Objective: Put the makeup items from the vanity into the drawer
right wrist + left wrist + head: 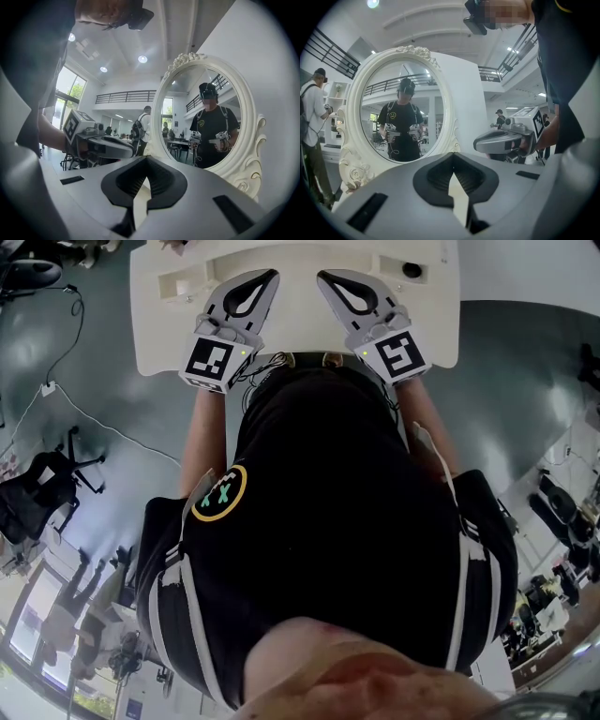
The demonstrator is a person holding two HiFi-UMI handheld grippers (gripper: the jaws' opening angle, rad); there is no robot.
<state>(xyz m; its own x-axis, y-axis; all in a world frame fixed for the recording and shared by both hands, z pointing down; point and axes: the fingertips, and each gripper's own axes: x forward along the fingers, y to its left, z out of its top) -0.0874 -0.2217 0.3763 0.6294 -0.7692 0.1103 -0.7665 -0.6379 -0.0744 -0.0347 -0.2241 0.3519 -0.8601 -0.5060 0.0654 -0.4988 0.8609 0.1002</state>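
Person: stands against the middle of the tabletop's [300,348] near edge, one claw in each hand.
Left claw [270,277]: over the tabletop, left of middle, just past the near edge. Its own view shows the jaws together with nothing between them [452,157].
Right claw [323,279]: over the tabletop, right of middle, level with the left. Its jaws are likewise together and bare [146,161].
Clearance between claws: the tips lean toward each other, near but apart.
Tabletop surface: white with rounded corners, bare from the near edge up to the claws.
Task item: a small dark round item [412,270] lies near the far right corner, well apart from the right claw. It is too small to tell what it is.
Mirror [401,108]: oval in a white carved frame, upright beyond both claws toward the far edge.
Room at the sides: grey floor [122,399] lies open past the left and right edges. A cable [56,362] and an office chair [37,488] lie off the left edge, well apart from the tabletop.
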